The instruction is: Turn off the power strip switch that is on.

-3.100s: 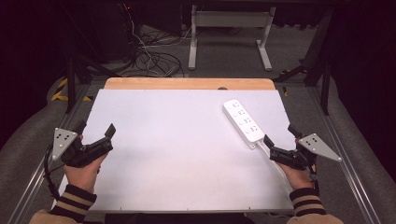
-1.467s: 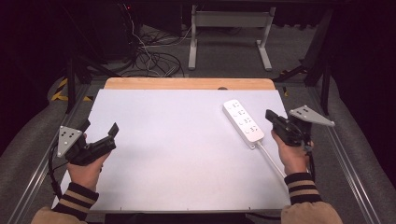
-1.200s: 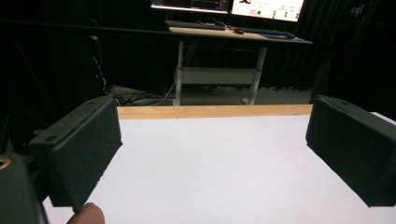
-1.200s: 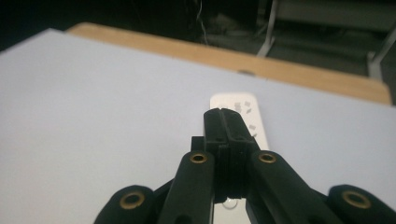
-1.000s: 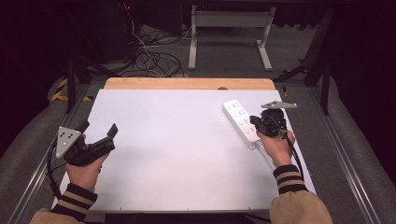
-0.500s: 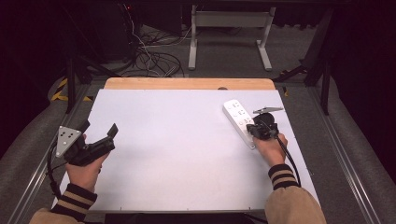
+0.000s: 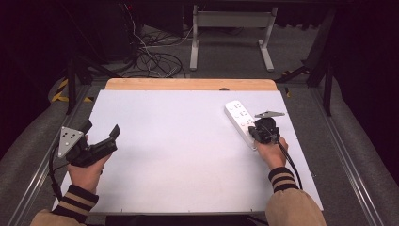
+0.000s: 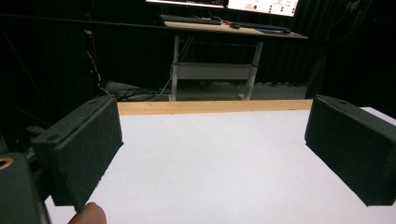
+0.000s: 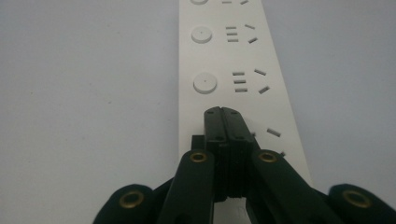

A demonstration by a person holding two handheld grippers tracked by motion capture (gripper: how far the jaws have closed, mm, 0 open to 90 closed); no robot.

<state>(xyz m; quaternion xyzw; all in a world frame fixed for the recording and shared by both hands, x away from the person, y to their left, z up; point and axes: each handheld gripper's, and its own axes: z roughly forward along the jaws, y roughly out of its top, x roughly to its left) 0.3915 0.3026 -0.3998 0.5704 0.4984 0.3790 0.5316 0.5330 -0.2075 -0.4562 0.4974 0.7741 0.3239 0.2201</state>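
A white power strip [image 7: 239, 117] lies at an angle on the right part of the white table top [image 7: 179, 155]. In the right gripper view the strip [image 9: 224, 51] shows round buttons beside its sockets. My right gripper [image 7: 256, 133] is shut with nothing between its jaws. Its joined tips [image 9: 222, 111] rest over the strip's near end, beside a socket; whether they touch it I cannot tell. My left gripper [image 7: 100, 130] hovers open over the table's left side. In the left gripper view its pads [image 8: 88, 149] stand wide apart around bare table.
A wooden strip [image 7: 188, 84] runs along the table's far edge. Beyond it, cables [image 7: 155, 56] lie on the floor near the legs of a desk [image 7: 230, 28]. Metal rails [image 7: 348, 155] run along both sides of the table.
My right gripper has moved from the table's right edge leftward and forward onto the near end of the power strip. The left gripper has stayed put.
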